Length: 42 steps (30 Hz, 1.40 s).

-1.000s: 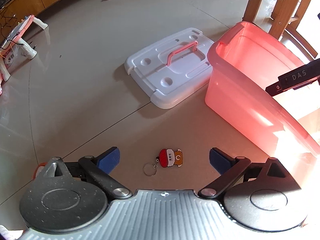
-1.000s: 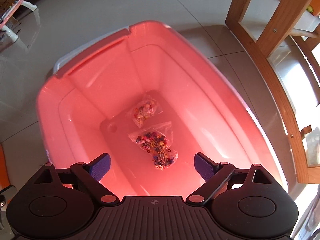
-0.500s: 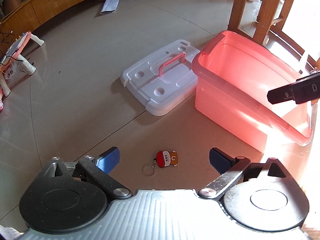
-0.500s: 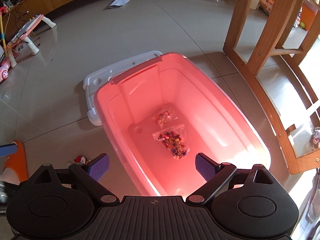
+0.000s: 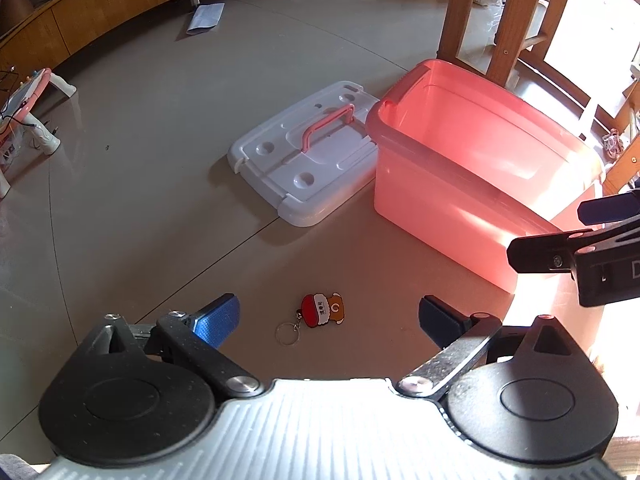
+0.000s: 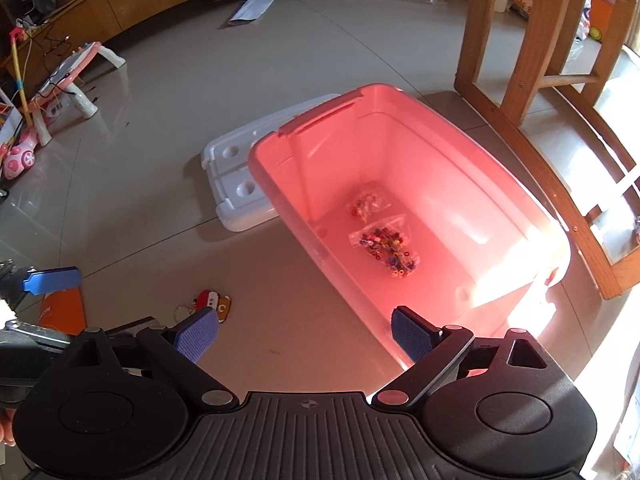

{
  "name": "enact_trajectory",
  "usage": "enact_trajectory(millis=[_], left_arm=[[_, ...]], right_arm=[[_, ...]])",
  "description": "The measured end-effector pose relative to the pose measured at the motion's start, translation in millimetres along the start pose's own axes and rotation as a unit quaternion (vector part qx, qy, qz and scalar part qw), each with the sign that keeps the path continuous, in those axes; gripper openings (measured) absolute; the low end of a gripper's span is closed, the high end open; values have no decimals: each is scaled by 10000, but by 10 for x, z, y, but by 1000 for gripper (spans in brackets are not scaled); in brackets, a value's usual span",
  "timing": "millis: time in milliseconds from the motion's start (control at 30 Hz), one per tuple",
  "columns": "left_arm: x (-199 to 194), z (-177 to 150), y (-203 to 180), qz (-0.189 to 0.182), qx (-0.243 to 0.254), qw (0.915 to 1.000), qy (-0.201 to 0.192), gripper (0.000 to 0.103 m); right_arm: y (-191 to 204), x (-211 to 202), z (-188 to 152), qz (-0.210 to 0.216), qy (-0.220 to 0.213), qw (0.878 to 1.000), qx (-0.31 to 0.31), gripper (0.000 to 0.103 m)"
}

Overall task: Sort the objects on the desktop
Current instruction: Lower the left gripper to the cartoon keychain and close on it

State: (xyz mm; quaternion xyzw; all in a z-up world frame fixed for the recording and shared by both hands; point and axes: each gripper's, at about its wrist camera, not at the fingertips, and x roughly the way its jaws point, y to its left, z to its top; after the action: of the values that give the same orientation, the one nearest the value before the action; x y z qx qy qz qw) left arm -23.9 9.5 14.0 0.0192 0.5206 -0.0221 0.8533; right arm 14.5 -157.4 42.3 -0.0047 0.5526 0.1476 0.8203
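A red and orange cartoon keychain (image 5: 321, 310) with a metal ring lies on the floor between the open fingers of my left gripper (image 5: 327, 321), a little ahead of them. It also shows in the right wrist view (image 6: 211, 303). A pink storage bin (image 5: 472, 184) stands open to the right, and in the right wrist view the bin (image 6: 516, 208) holds two clear bags of coloured beads (image 6: 386, 248). My right gripper (image 6: 306, 336) is open and empty, above the bin's near left corner.
The bin's white lid (image 5: 304, 152) with a pink handle lies flat on the floor left of the bin. Wooden chair legs (image 6: 504, 44) stand behind and right of the bin. Pink toys (image 6: 60, 88) sit at the far left. An envelope (image 5: 206, 18) lies far back.
Both grippers have pulled back and up from the bin. The right gripper has left the inside of the bin and now sees the floor and the keychain. Nothing was picked up.
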Motion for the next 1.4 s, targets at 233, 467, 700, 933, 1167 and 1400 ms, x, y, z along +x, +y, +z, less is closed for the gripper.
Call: enact_trajectory(millis=[233, 467, 700, 933, 1167, 1400], left_arm=[[120, -74, -3, -34, 66, 9999, 102, 98], [282, -121, 12, -51, 97, 9997, 201, 98], [437, -168, -9, -82, 216, 9992, 326, 98], [601, -202, -33, -222, 256, 9986, 403, 98], [865, -196, 16, -295, 552, 9972, 410, 98], [1227, -175, 249, -392, 366, 9968, 597, 98]], right_arm=[[21, 110, -62, 55, 122, 9999, 40, 92], [-81, 230, -95, 48, 196, 9997, 146, 92], [-93, 359, -139, 157, 242, 9996, 72, 92], [-154, 371, -108, 461, 200, 9984, 246, 92], [-121, 371, -76, 551, 225, 9979, 249, 92], [-44, 401, -17, 640, 214, 9975, 194, 92]])
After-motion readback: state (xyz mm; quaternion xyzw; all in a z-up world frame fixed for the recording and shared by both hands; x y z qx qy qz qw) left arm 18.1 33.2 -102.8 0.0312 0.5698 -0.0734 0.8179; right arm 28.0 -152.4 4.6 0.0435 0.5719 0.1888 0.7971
